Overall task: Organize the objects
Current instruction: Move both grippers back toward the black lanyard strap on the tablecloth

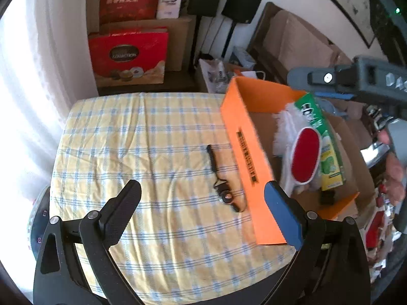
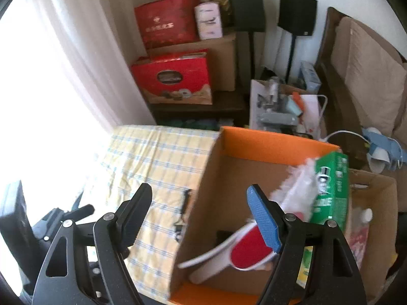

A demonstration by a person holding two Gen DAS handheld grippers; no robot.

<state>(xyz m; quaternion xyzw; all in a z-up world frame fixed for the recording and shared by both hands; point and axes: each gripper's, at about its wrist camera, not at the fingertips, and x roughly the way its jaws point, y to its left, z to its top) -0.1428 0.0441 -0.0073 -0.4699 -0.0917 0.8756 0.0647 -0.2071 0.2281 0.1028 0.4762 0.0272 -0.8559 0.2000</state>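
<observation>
You are holding your left gripper [image 1: 202, 203] with jaws spread and empty over the checked cloth [image 1: 142, 137], and your right gripper [image 2: 199, 212] is hanging equally wide and empty above the orange box [image 2: 277, 141]. The black peeler [image 1: 220, 178] is lying on the cloth, just beside the box's outer wall. It is looking light, stiff and thin; you should be pinching its slim handle mid-length, since the head end probably carries a blade.

left tool [image 1: 203, 203] agape, right tool [image 2: 201, 208] agape
</observation>
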